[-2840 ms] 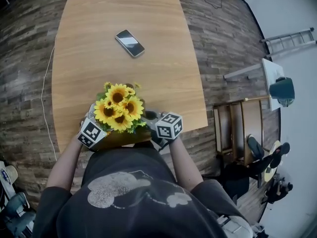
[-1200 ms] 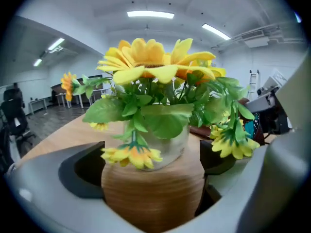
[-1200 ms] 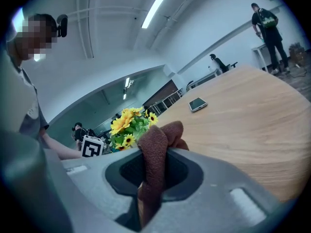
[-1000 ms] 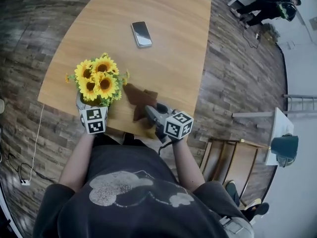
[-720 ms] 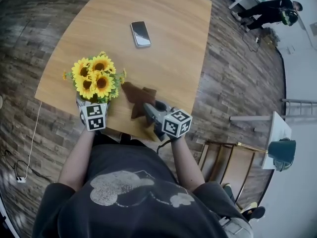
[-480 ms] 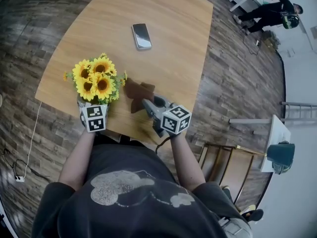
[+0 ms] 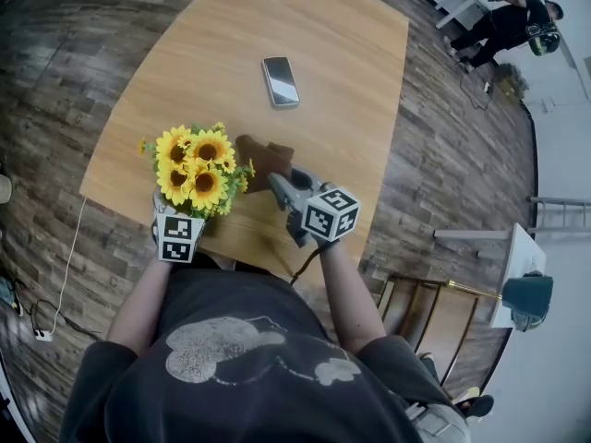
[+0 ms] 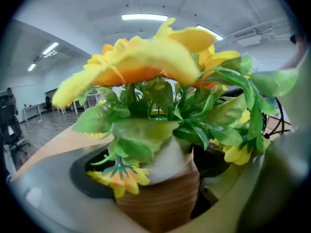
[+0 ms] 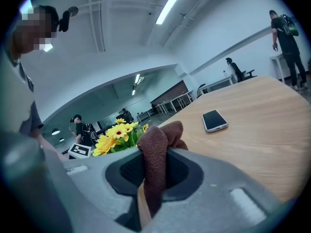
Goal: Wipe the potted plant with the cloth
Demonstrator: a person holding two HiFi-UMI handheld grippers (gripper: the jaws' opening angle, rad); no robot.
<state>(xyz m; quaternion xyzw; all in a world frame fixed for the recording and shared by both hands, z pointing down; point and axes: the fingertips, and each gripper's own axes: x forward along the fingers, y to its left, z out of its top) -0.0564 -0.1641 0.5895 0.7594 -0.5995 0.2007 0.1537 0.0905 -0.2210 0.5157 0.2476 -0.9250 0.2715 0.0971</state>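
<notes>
Potted plant (image 7: 199,166) is steadied; the left gripper (image 7: 177,218) has just been closing its jaws onto the pot; the right gripper (image 7: 284,188) has raised the clamped cloth (image 7: 262,157) beside it. Wiping seems next.

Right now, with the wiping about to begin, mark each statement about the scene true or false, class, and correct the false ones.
1. The right gripper is clamped on a brown cloth. True.
2. The phone lies on the floor. False: it lies on the table, beyond the plant.
3. The pot sits between the left gripper's jaws. True; those jaws have just been closing on it.
4. The flowers are red. False: they are yellow.
5. The cloth is draped over the flowers. False: it is held beside them, to their right in the head view.
</notes>
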